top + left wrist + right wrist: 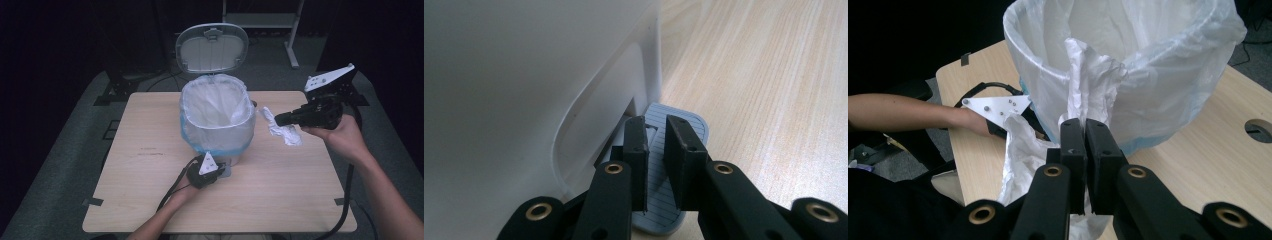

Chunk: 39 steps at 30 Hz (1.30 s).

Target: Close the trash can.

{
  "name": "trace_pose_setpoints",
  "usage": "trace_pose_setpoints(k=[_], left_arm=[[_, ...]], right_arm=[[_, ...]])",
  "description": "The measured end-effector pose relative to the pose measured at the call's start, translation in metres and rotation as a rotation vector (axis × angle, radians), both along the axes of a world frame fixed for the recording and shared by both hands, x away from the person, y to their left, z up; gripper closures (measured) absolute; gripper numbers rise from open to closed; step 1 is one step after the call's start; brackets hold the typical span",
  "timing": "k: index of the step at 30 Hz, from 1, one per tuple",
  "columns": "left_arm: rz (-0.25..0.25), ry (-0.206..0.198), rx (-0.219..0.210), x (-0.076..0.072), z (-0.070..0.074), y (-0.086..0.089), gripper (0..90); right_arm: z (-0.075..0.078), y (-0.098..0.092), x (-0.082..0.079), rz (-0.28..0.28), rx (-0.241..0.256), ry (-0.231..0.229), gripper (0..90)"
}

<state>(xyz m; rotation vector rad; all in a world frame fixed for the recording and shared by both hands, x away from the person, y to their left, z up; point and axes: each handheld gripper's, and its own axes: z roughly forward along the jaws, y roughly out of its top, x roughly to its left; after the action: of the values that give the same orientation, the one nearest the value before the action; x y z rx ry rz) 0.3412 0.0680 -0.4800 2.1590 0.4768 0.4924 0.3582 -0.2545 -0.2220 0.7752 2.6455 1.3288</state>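
A white pedal bin [217,120] lined with a clear bag stands on the wooden table [145,165], its lid [212,48] tipped up and back. My left gripper [217,169] sits at the bin's front foot. In the left gripper view its jaws [656,125] are almost shut, with a narrow empty gap, and rest on the grey ribbed pedal [669,110]. My right gripper [276,119] hovers right of the bin, shut on a crumpled white paper [285,132]. In the right gripper view the paper [1088,75] rises from the jaws [1084,125] in front of the bin's rim [1168,75].
The table's edges drop to a dark floor on all sides. A metal stand [260,20] is behind the bin. A round hole [1259,130] sits in the tabletop at the right of the right gripper view. The left forearm [908,112] lies beside the bin.
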Motion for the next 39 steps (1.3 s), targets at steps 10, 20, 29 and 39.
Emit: trace_pose_setpoints(k=[10,20,29,39], left_arm=[[0.000,0.000,0.000,0.000,0.000,0.000,79.9],[-0.001,0.001,-0.001,0.000,0.000,0.000,79.9],[-0.001,0.001,0.000,0.000,0.000,0.000,79.9],[-0.004,0.004,-0.002,0.001,0.000,0.000,79.9]], right_arm=[[0.013,0.007,0.005,0.006,-0.001,-0.013,86.6],[0.024,0.020,0.013,0.023,-0.002,-0.017,86.6],[0.033,0.033,0.019,0.041,-0.012,-0.024,86.6],[0.041,0.044,0.025,0.055,-0.016,-0.026,86.6]])
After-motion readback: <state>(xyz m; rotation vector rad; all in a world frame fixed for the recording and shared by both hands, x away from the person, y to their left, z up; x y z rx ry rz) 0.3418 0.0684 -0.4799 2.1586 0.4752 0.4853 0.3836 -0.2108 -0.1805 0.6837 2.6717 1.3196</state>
